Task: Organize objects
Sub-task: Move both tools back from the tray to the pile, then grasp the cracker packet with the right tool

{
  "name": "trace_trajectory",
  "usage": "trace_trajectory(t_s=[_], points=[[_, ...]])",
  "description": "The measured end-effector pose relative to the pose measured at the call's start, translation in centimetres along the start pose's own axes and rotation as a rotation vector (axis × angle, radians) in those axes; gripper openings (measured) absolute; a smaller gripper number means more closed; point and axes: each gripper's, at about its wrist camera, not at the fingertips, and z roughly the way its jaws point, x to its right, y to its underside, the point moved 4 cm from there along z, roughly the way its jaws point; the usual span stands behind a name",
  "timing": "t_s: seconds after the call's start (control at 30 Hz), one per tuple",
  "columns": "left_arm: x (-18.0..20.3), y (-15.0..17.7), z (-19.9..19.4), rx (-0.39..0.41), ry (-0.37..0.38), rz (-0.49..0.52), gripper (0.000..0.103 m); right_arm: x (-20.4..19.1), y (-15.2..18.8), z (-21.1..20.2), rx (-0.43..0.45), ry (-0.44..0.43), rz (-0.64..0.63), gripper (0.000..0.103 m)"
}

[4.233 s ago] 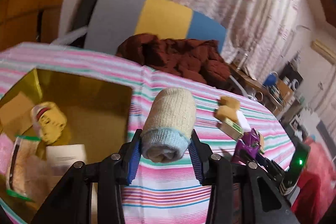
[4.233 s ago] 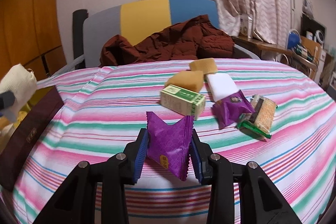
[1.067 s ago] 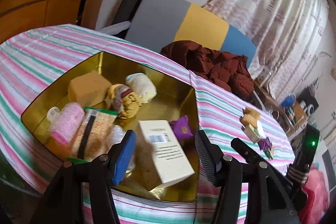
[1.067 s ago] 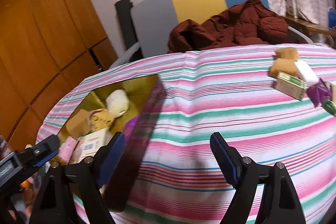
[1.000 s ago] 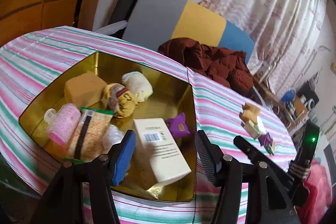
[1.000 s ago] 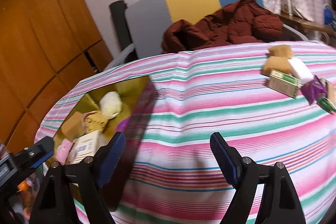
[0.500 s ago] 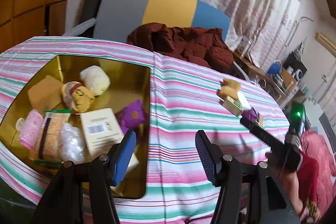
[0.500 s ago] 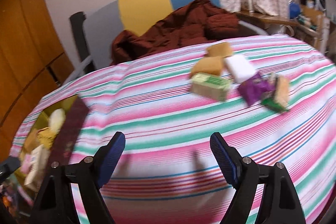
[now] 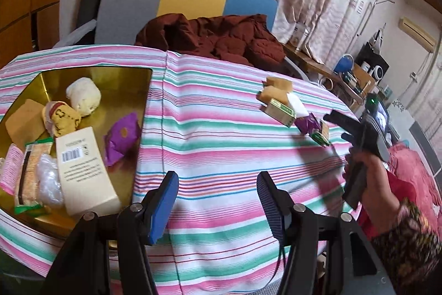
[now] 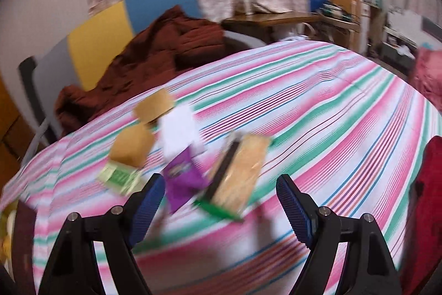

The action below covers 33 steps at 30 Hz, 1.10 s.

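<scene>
A gold box [image 9: 116, 73] on the striped table holds a cream sock roll [image 9: 83, 96], a purple packet [image 9: 121, 138], a white carton [image 9: 83, 170] and other items. My left gripper [image 9: 216, 198] is open and empty above the table, right of the box. My right gripper [image 10: 221, 208] is open and empty, close above a cluster: a cracker pack [image 10: 239, 176], a purple packet [image 10: 182, 179], a green box [image 10: 120, 177], a white pad [image 10: 179, 129] and two tan blocks [image 10: 134, 147]. The right gripper also shows in the left wrist view [image 9: 339, 126], beside that cluster [image 9: 279, 108].
A dark red jacket [image 9: 215, 38] lies on a grey, yellow and blue chair behind the table. A cluttered wooden desk [image 10: 276, 18] stands at the back right. The box's dark lid wall [image 10: 25, 234] is at the right wrist view's left edge.
Both grippers released their items into the box earlier. In the last second the left gripper swung right off the box, and the right gripper moved right and closed in on the cluster.
</scene>
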Motion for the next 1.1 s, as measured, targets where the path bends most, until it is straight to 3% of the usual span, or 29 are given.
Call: trace_trajectory(t_s=[0.3,0.37,0.57,0.77,1.1], points=[[0.3,0.3,1.0,-0.034,-0.008,0.003,0.060,1.5,-1.0,5.7,-0.140,0.033,0.098,0.074],[0.5,0.1,1.2,-0.036,-0.009,0.008,0.060,1.3,-1.1,5.9,-0.127,0.038,0.064,0.073],[1.8,-0.3,3.1,-0.076,0.009,0.018,0.060,0.8,0.1,5.0,-0.129,0.026,-0.094,0.054],[4.2,-1.2,6.0,-0.125,0.051,0.040,0.060,1.7,1.2,3.5,-0.116,0.000,-0.096,0.052],[8.1,-4.6,13.4,-0.258,0.128,-0.070,0.060,1.6,1.6,3.4,-0.076,0.004,-0.098,0.052]])
